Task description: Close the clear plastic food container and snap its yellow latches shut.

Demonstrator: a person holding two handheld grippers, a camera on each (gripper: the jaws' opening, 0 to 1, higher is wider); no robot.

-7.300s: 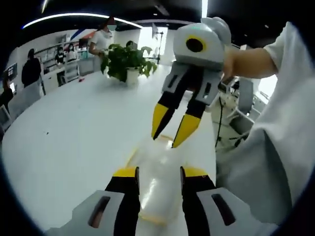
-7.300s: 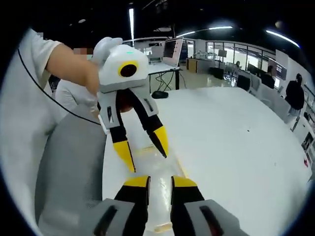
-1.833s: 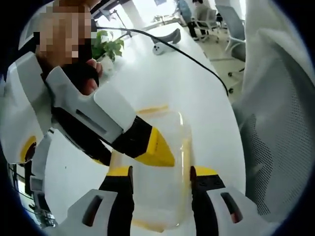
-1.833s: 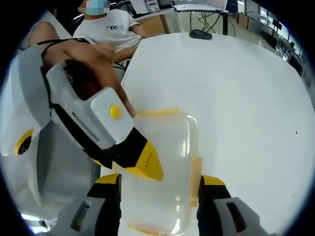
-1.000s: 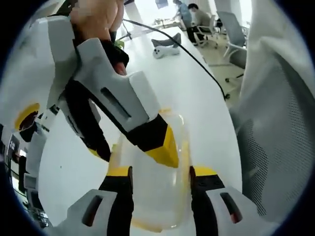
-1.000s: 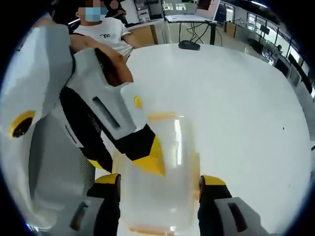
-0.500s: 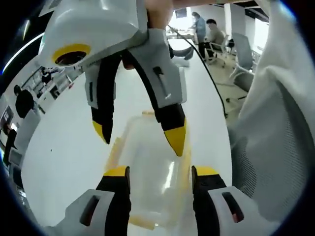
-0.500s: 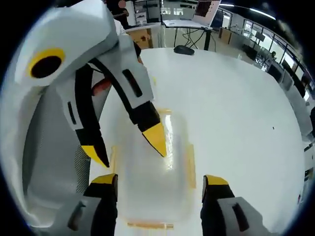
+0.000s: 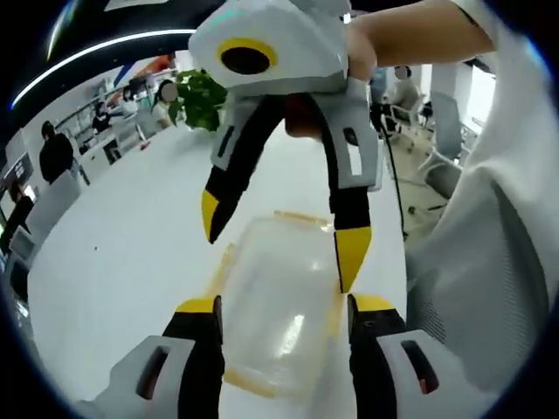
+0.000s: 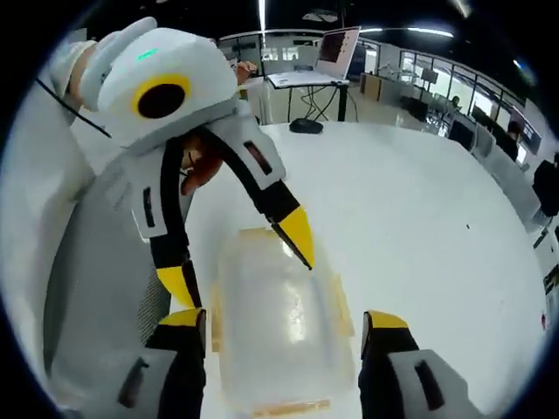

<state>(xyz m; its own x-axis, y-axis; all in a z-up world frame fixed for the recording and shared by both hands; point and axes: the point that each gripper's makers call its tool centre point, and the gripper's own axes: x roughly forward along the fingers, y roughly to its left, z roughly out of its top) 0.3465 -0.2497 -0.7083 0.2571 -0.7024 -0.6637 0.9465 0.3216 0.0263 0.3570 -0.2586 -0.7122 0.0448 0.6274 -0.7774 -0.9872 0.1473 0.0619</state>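
Observation:
The clear plastic container (image 9: pixel 275 323) with yellow latches lies on the white table (image 9: pixel 113 244), its lid resting on it. My left gripper (image 9: pixel 286 307) is open, one jaw on each long side of the box's near end. My right gripper (image 9: pixel 279 236) comes down from above, open, with its yellow tips straddling the far end. In the right gripper view the same container (image 10: pixel 271 332) lies between the open jaws of the right gripper (image 10: pixel 285 321). There the left gripper (image 10: pixel 240 259) reaches in from the upper left, one tip over the lid's far edge. A yellow side latch (image 10: pixel 342 307) flares outward.
A grey mesh chair (image 9: pixel 489 288) stands close beside the table edge. A potted plant (image 9: pixel 201 96) and several people are far across the room. A computer mouse (image 10: pixel 306 125) lies far off on the table (image 10: pixel 419 218), with a laptop (image 10: pixel 336 44) on a desk behind it.
Each gripper has swung from a low slant across the lid to standing upright over the box's end, jaws spread wider. Both views have tilted up, showing more of the room.

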